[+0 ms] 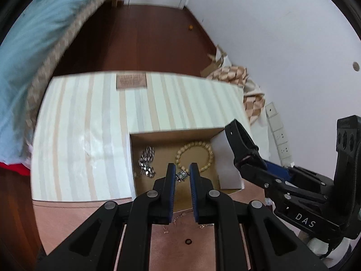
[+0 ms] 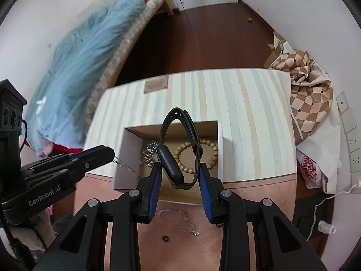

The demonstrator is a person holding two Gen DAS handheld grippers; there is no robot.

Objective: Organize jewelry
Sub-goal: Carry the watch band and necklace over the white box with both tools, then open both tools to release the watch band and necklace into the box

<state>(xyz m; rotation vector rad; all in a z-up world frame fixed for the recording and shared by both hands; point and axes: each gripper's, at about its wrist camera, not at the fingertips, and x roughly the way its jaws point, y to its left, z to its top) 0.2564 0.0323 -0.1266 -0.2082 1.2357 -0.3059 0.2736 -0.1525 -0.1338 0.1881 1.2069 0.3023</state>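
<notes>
An open cardboard box [image 1: 216, 171] [image 2: 123, 158] holds a wooden bead bracelet [image 1: 195, 155] [image 2: 198, 155] and a silver chain bracelet [image 1: 146, 161] [image 2: 149, 152]. My left gripper [image 1: 182, 175] is shut on a small sparkly pendant [image 1: 182, 175] just above the box; its thin chain [image 2: 125, 164] hangs from the left gripper in the right wrist view. My right gripper [image 2: 179, 176] is shut on a black smartwatch [image 2: 171, 167], held over the box's near edge; the watch band [image 1: 237, 133] also shows in the left wrist view.
The box sits on a pink mat [image 2: 259, 192] in front of a striped cushion [image 1: 90, 117] [image 2: 248, 103]. A thin gold chain [image 2: 180, 219] [image 1: 180, 215] and a small dark ring [image 2: 166, 238] [image 1: 188, 241] lie on the mat. A blue blanket [image 2: 74, 67] lies left; checkered cloth [image 2: 309, 99] right.
</notes>
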